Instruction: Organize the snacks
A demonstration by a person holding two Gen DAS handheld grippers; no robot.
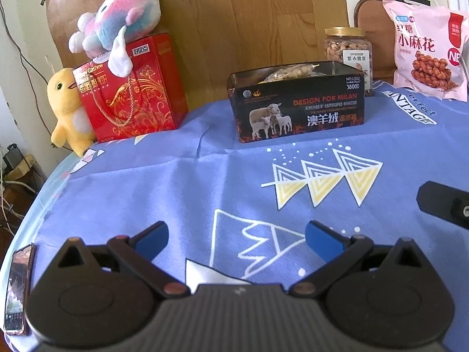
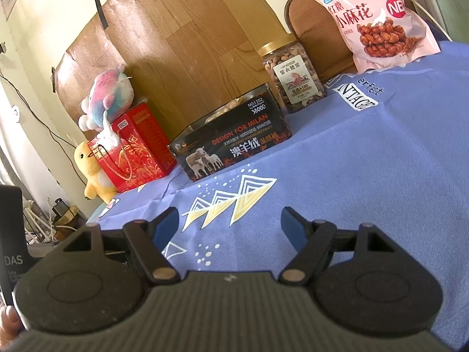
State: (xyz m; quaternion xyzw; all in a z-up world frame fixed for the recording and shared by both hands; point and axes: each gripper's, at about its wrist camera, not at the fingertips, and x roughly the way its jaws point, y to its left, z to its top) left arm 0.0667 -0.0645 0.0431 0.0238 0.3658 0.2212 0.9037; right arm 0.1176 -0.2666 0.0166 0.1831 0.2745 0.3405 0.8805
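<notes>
A black open box point(image 1: 296, 102) point(image 2: 231, 138) printed with sheep stands at the back of the table, with some snacks inside. Behind it to the right is a clear jar of nuts point(image 1: 348, 51) point(image 2: 291, 76) with a gold lid. A pink snack bag point(image 1: 428, 47) point(image 2: 375, 17) leans upright at the far right. A red gift box point(image 1: 132, 88) point(image 2: 134, 146) stands at the back left. My left gripper point(image 1: 236, 236) is open over the blue cloth, well short of the box. My right gripper point(image 2: 230, 224) is open too, with nothing between its fingers.
A pastel plush toy point(image 1: 117, 17) point(image 2: 108, 96) sits on the red box, with a yellow plush chick point(image 1: 67, 108) point(image 2: 91, 173) beside it. A phone point(image 1: 17, 287) lies at the table's left edge. A blue patterned tablecloth point(image 1: 205, 182) point(image 2: 366, 161) covers the table. Wooden boards lean behind.
</notes>
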